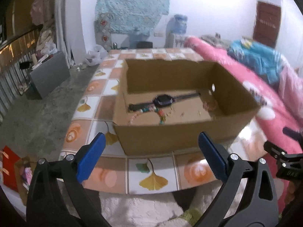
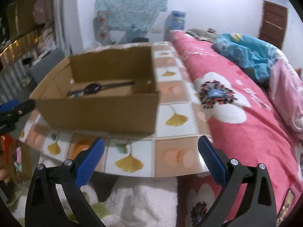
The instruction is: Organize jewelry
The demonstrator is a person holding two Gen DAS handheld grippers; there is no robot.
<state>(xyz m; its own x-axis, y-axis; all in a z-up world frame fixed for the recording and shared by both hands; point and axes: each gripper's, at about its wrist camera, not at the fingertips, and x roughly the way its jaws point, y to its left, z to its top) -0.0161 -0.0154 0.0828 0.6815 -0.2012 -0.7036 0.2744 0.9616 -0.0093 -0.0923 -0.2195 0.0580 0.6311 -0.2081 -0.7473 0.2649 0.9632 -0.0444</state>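
Left wrist: watch (image 1: 162, 100), seemingly beyond hand-held gripper (image 1: 151, 157).

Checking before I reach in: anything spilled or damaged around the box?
The cardboard box has a ragged, torn top rim. Inside, small beads lie scattered loose across the floor beside the watch and beaded bracelet. Nothing spilled onto the table.

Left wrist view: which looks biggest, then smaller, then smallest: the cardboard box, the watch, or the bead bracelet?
1. Cardboard box, biggest by far.
2. Watch, lying flat inside the box.
3. Bead bracelet, just in front of the watch; it is blurry and partly hidden, so this last place is less sure.
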